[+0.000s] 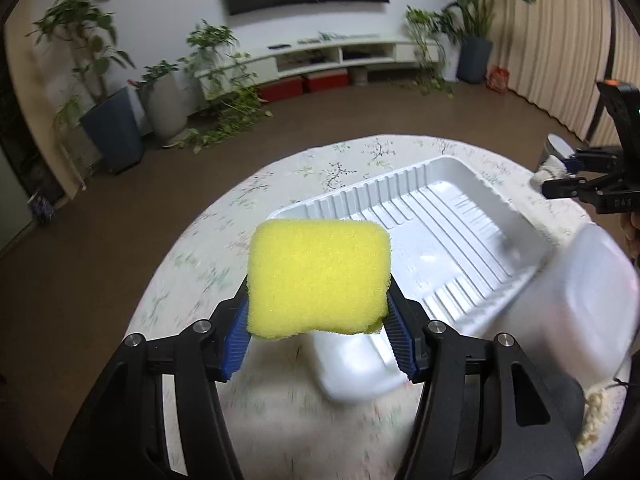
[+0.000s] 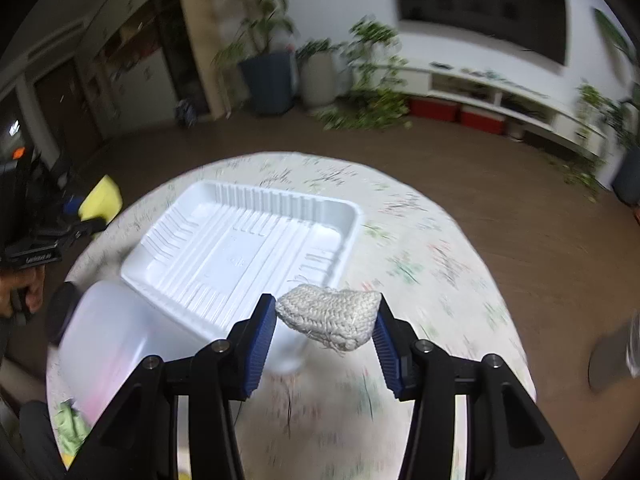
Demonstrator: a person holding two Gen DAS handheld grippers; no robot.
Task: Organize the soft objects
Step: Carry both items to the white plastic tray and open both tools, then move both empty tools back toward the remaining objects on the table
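My left gripper (image 1: 318, 316) is shut on a yellow sponge (image 1: 320, 276), held in the air over the near left corner of a white ribbed tray (image 1: 436, 204). The same sponge (image 2: 102, 198) shows at the left edge of the right wrist view. My right gripper (image 2: 326, 320) is shut on a small cream knitted piece (image 2: 330, 314), above the table just in front of the tray (image 2: 200, 236). That gripper (image 1: 560, 178) also appears at the far right of the left wrist view with the knitted piece (image 1: 554, 166) in it.
The round table (image 1: 224, 240) has a floral cloth. A translucent plastic tub (image 2: 104, 340) stands close by the tray's near side, with green and yellow cloth (image 2: 72, 424) beside it. A person's hand (image 2: 24, 292) grips the left tool. Potted plants and a low white shelf line the far wall.
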